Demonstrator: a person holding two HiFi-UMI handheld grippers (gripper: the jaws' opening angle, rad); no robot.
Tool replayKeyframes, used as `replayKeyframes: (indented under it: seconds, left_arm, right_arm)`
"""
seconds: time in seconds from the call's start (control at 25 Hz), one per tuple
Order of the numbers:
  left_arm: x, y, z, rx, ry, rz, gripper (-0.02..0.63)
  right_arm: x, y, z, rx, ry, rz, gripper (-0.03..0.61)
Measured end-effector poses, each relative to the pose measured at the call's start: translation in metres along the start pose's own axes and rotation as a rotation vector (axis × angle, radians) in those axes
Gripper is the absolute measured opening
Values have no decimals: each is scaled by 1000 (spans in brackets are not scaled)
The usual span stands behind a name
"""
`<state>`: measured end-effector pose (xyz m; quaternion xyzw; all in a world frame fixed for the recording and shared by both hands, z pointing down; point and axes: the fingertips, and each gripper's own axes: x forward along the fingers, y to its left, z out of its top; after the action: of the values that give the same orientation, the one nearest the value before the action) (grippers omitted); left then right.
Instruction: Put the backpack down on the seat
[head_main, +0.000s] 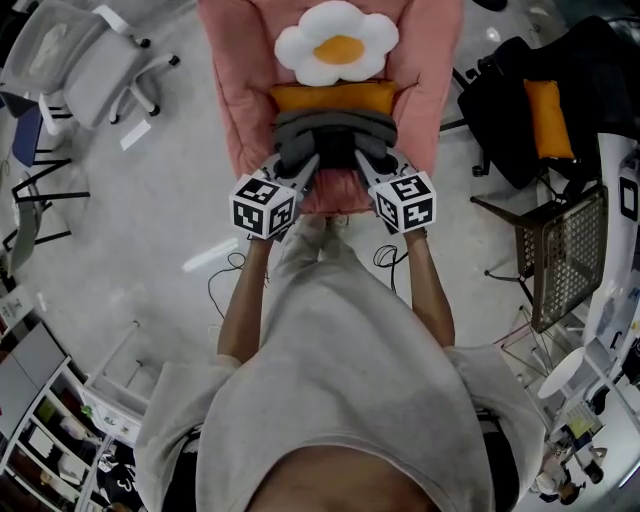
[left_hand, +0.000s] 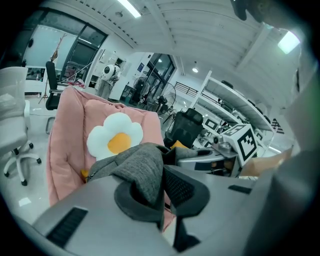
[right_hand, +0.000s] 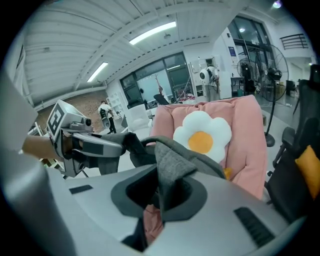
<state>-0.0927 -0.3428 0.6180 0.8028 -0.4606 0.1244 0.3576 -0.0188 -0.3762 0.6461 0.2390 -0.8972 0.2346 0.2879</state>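
Observation:
A grey backpack (head_main: 330, 128) with an orange panel hangs between my two grippers over the pink padded seat (head_main: 425, 90). A white and yellow flower cushion (head_main: 337, 42) leans on the seat's backrest. My left gripper (head_main: 300, 172) is shut on a grey fabric strap (left_hand: 142, 167) of the backpack. My right gripper (head_main: 368, 168) is shut on the other strap (right_hand: 170, 165). In each gripper view the fabric is pinched between the dark pads, with the pink seat (left_hand: 70, 125) and the flower cushion (right_hand: 202, 135) behind. Whether the backpack's bottom touches the seat is hidden.
A white office chair (head_main: 95, 55) stands at the upper left. A black chair with an orange cushion (head_main: 545, 110) is at the right, with a wire mesh rack (head_main: 565, 255) below it. Cables (head_main: 225, 270) lie on the floor by the person's feet.

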Motion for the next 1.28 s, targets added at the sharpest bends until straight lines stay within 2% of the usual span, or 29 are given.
replayKeyframes:
  seconds: [0.92, 1.28]
  left_arm:
    - [37, 33, 2, 54, 44, -4, 31]
    - [54, 55, 6, 43, 64, -2, 31]
  right_arm:
    - [39, -28, -3, -47, 23, 8, 31]
    - [64, -43, 1, -53, 50, 5, 32]
